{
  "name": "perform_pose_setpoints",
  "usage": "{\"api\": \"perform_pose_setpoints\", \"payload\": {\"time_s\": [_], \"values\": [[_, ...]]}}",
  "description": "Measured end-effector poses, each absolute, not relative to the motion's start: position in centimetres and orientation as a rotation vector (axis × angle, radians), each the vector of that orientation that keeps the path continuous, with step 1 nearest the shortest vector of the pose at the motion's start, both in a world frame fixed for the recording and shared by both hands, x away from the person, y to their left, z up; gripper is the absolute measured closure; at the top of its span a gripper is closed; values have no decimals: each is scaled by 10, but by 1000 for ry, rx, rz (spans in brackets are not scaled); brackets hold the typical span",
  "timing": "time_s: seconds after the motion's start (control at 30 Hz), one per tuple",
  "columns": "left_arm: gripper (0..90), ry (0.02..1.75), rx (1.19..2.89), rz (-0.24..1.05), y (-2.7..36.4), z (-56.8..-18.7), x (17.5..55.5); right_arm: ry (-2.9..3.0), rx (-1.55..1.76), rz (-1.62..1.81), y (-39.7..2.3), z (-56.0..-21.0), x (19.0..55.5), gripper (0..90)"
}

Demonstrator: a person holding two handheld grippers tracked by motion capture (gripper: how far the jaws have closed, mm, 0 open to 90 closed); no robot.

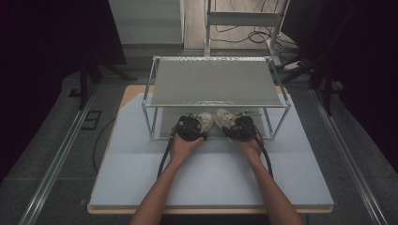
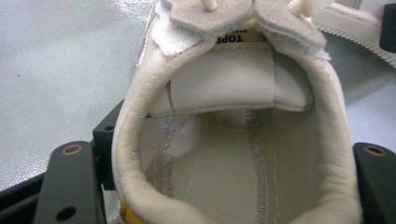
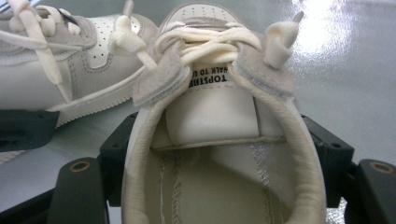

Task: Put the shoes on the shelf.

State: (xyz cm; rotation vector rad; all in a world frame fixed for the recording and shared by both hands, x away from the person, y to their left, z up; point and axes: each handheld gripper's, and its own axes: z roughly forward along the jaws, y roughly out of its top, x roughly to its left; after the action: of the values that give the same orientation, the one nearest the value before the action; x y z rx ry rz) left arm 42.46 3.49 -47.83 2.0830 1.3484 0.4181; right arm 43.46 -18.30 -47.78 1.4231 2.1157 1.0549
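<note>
While each cream sneaker sits heel-first between a gripper's jaws on the lower shelf of the metal rack [image 1: 152, 84], the work looks midway. The left sneaker [image 2: 233, 140] is clamped by the left gripper [image 1: 189, 127]; the right sneaker [image 3: 219, 140] is pinched at the collar by the right gripper [image 1: 242, 127]. Both 2 shoes lie side by side, toes pointing away, not yet lifted off the shelf above the white table [image 1: 211, 178].

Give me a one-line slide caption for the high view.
Two hands hold the left gripper and right gripper around the heels of two cream sneakers under a wire shelf.
</note>
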Motion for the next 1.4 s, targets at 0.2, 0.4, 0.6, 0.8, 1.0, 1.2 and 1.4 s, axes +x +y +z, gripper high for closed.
{"api": "perform_pose_setpoints", "payload": {"time_s": [0.2, 0.4, 0.6, 0.8, 1.0, 1.2, 1.4], "values": [[234, 1358, 2051, 429, 34, -476, 422, 2121, 1438, 1046, -183, -483, 437, 272], [195, 1279, 2079, 470, 39, -465, 415, 2085, 1414, 1076, -185, -481, 431, 252], [221, 1228, 2031, 489, 58, -455, 399, 2058, 1352, 1123, -198, -467, 413, 265], [287, 1249, 1953, 453, 71, -449, 379, 2034, 1316, 1177, -213, -452, 394, 327], [450, 1250, 1917, 461, 88, -445, 364, 2017, 1279, 1227, -233, -440, 376, 441], [561, 1263, 1912, 463, 99, -451, 357, 2025, 1281, 1269, -250, -442, 368, 587], [618, 1268, 1911, 457, 106, -454, 355, 2033, 1305, 1297, -260, -452, 367, 670]]}}
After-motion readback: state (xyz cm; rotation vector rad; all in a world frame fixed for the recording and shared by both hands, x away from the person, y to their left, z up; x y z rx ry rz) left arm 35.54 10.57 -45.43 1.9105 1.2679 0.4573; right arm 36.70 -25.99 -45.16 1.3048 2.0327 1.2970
